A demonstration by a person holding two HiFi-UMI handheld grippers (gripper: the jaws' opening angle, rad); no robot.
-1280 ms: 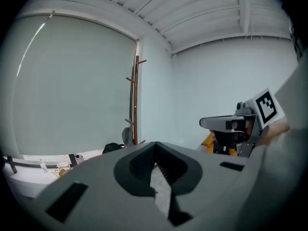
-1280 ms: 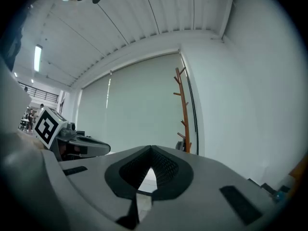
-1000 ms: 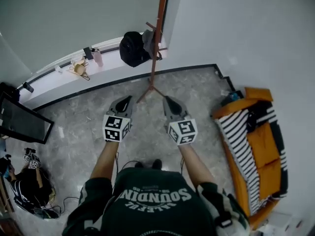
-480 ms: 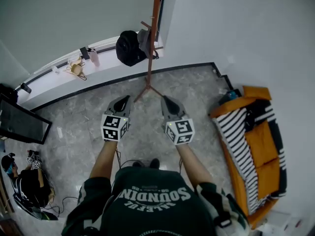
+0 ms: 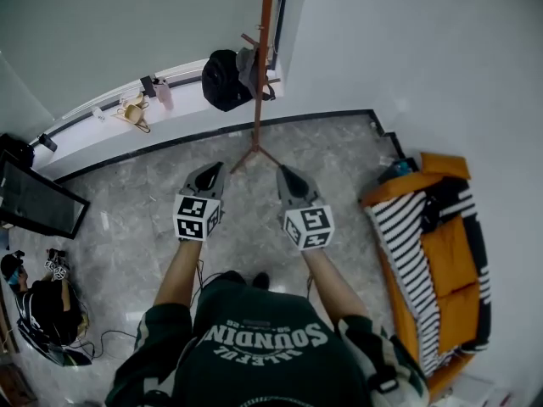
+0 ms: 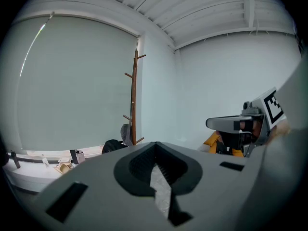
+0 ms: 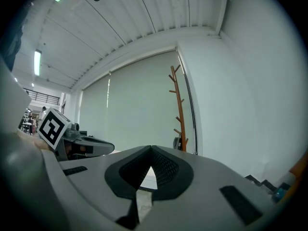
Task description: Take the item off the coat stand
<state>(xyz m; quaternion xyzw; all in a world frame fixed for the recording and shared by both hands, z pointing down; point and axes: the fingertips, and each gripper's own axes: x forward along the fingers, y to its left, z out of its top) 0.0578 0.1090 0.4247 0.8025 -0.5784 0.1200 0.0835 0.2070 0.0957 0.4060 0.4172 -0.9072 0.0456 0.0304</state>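
Observation:
A tall brown wooden coat stand [image 5: 263,58] rises in the room's corner, its feet on the marble floor. Low on its pegs hang a black bag [image 5: 223,80] and a grey item [image 5: 252,64]. Both grippers are held out in front of the person, short of the stand's base and touching nothing. My left gripper [image 5: 217,168] is shut and empty, and so is my right gripper [image 5: 281,170]. The left gripper view has the stand [image 6: 134,100] far ahead, with the black bag [image 6: 113,146] beside it. In the right gripper view the stand [image 7: 179,109] is also distant.
A white windowsill [image 5: 102,130] along the back carries cups and a bottle [image 5: 163,96]. To the right stands an orange sofa [image 5: 458,261] with a striped blanket. A dark screen [image 5: 34,206] and a crouching person [image 5: 38,308] are at the left.
The person's feet have shifted in a step. Both grippers stay shut and hold nearly the same place before the body.

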